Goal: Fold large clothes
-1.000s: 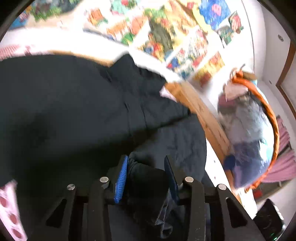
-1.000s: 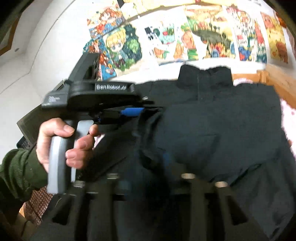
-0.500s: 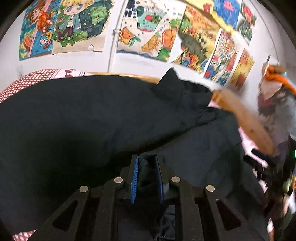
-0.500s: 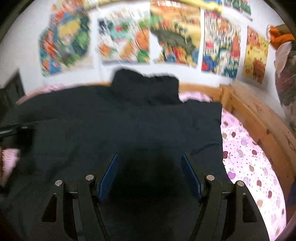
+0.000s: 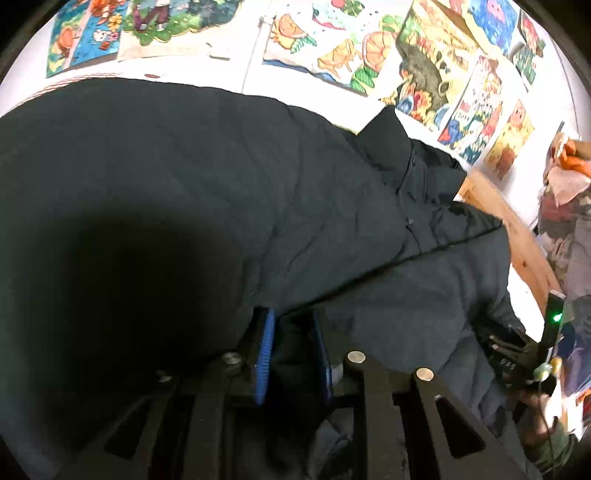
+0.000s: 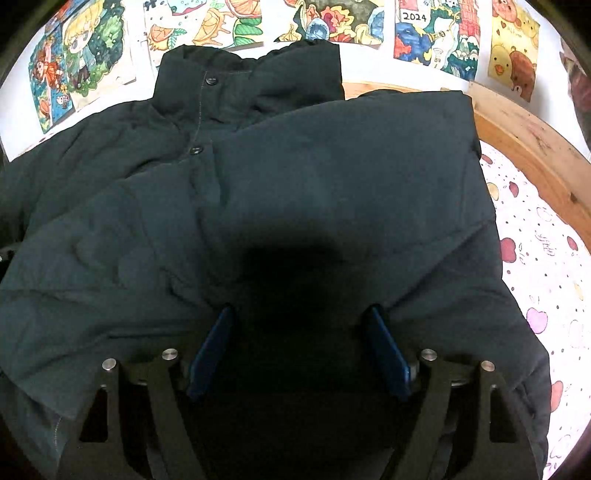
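Left hand-held gripper point(image 5: 291, 354): I saw its blue pads point(image 5: 264, 354) set narrow, with a fold of dark cloth running between them; the jaws were opening slightly, and I could not tell whether the pads pressed on the cloth.
Writing: I could read only "2024" on one wall poster point(image 6: 432, 33) in the right wrist view; the other posters point(image 5: 332, 40) showed cartoon figures and oranges, with no text I could make out.
Coat point(image 6: 332, 177): I saw a large, dark, padded garment spread flat over the bed and covering most of it, its stand-up collar point(image 6: 255, 70) towards the wall, two dark snap buttons point(image 6: 196, 149) down the placket, and one panel folded across the front with a straight edge.
Bed: I saw a white sheet point(image 6: 539, 266) with pink and purple hearts showing bare to the right of the coat, inside a wooden frame point(image 6: 524, 133).
Right hand-held gripper point(image 6: 301, 350): I saw its pads spread wide and still opening, poised over the coat's lower part with dark cloth between them, the pads not pressing on it.
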